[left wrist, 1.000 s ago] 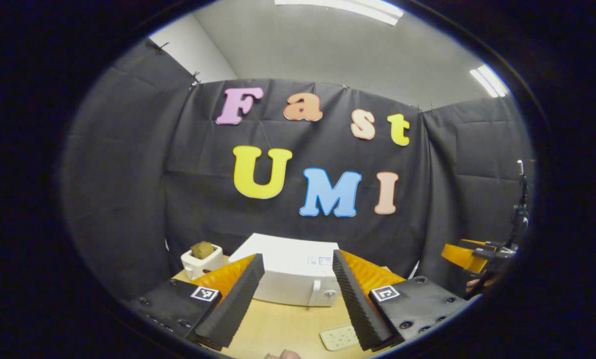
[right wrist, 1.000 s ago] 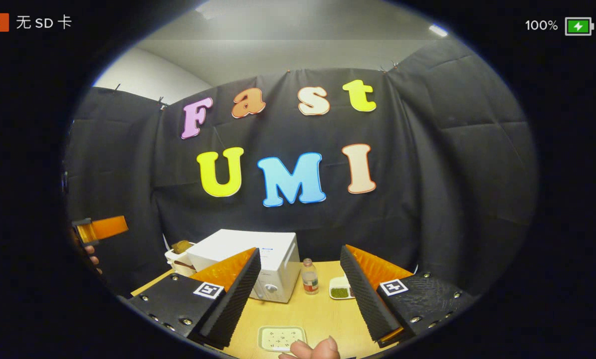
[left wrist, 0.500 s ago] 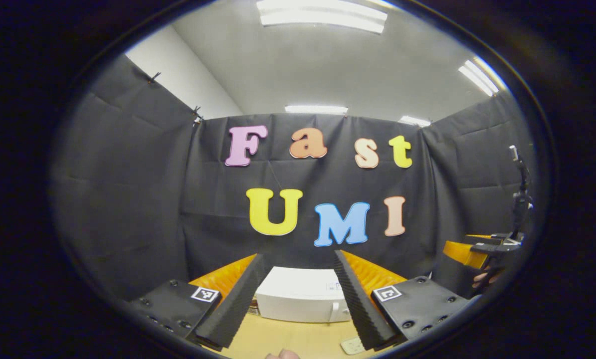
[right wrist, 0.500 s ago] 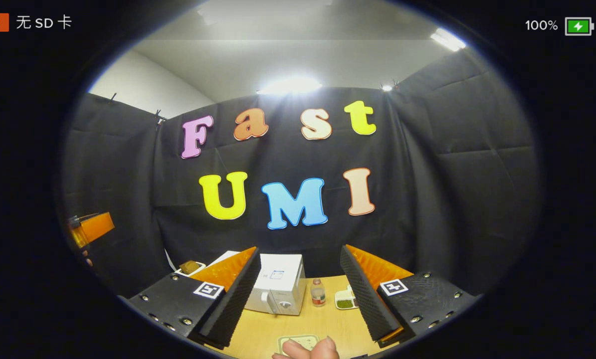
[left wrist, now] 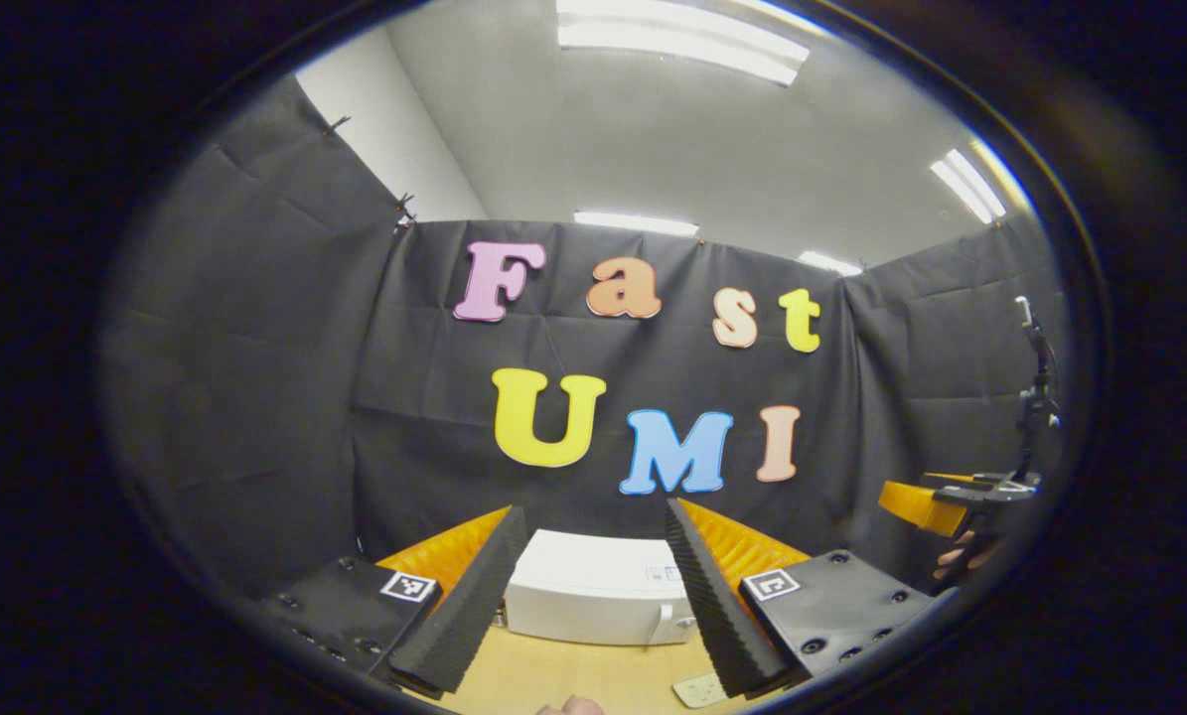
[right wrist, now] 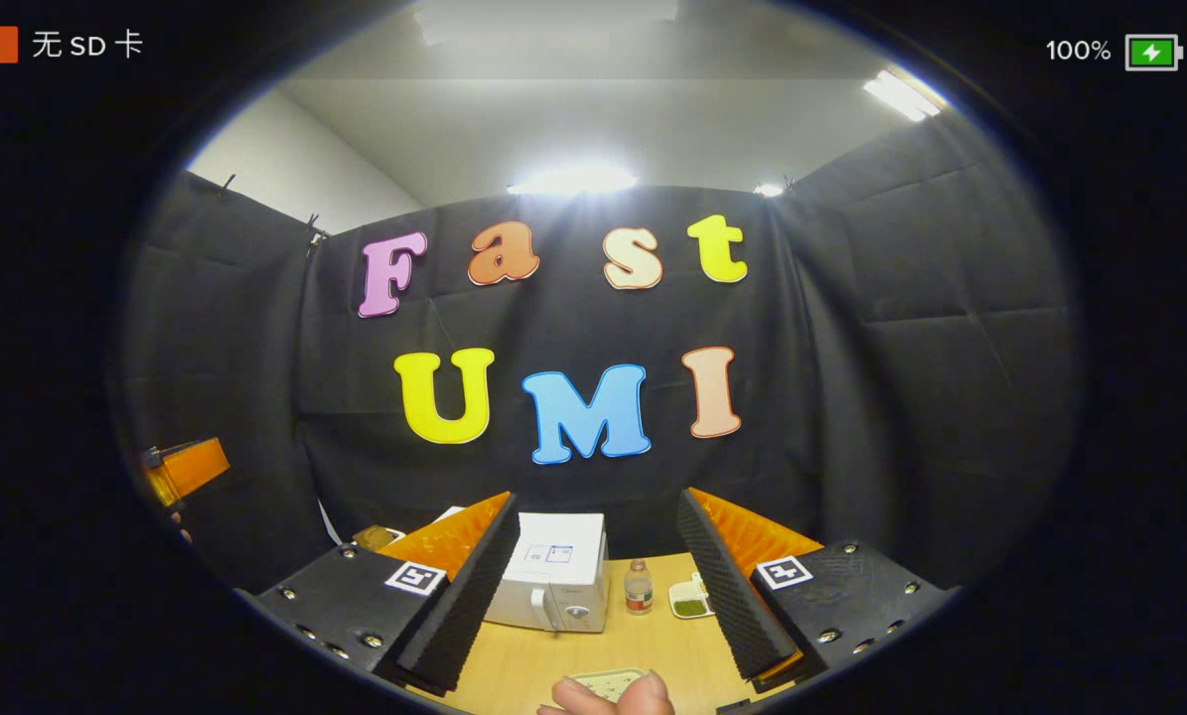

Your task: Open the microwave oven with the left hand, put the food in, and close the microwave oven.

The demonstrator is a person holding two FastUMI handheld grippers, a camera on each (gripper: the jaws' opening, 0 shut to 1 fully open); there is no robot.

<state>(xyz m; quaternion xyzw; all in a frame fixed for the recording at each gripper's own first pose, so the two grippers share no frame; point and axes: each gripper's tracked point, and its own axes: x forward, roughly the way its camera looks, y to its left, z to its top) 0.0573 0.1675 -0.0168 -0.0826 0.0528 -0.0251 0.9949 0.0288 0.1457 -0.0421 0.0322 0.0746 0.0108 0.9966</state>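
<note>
White and boxy, the microwave oven (left wrist: 593,601) sits on the wooden table (left wrist: 573,675) straight ahead of the left gripper (left wrist: 593,596), framed in the gap between its two fingers and well apart from them, its door shut with the handle toward the right finger. That gripper is held up in the air with its fingers spread wide, nothing between them. A pale tray (left wrist: 697,688) lies on the table just beside the tip of its right finger.

In the right gripper view the right gripper (right wrist: 598,596) is also spread and holding nothing; the microwave stands ahead, closer to its left finger. Between the fingers, farther off, stand a small bottle (right wrist: 638,588) and a dish of green food (right wrist: 690,604) — the dish nearer the right finger. Another pale tray (right wrist: 603,683) lies low between the fingers, a fingertip (right wrist: 613,695) in front of it.
</note>
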